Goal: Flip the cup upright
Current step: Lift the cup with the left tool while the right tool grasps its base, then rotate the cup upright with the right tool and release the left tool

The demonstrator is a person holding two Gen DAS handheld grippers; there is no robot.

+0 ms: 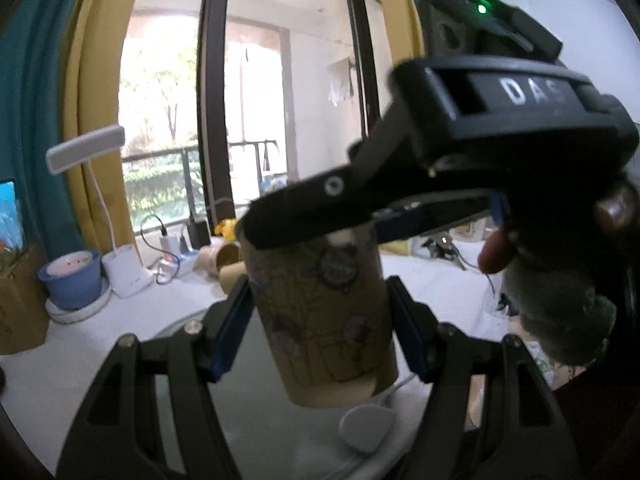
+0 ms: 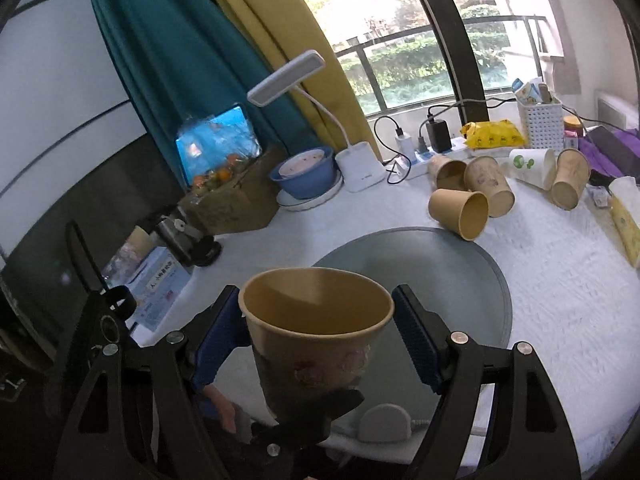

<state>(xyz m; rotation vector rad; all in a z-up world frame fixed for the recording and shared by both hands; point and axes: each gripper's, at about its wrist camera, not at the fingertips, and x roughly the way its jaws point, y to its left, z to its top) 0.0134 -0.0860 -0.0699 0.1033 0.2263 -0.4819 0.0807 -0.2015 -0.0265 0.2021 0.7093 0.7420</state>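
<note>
A brown paper cup with printed pictures (image 1: pixel 324 312) hangs upright in the air between my two grippers, mouth up, above the grey round mat (image 2: pixel 452 280). My left gripper (image 1: pixel 320 316) has its blue pads on both sides of the cup's wall, close to it; I cannot tell whether they press it. In the right wrist view the same cup (image 2: pixel 316 332) shows its open mouth. My right gripper (image 2: pixel 320 324) straddles the rim with gaps on both sides. In the left wrist view the right gripper (image 1: pixel 304 224) crosses over the cup's top.
Several more paper cups (image 2: pixel 472 196) lie on their sides at the back of the white table (image 2: pixel 568 292). A desk lamp (image 2: pixel 360 168), a blue bowl (image 2: pixel 304 172), a power strip with chargers (image 2: pixel 432 148) and a white basket (image 2: pixel 540 116) stand near the window. A white puck (image 2: pixel 384 424) lies on the mat.
</note>
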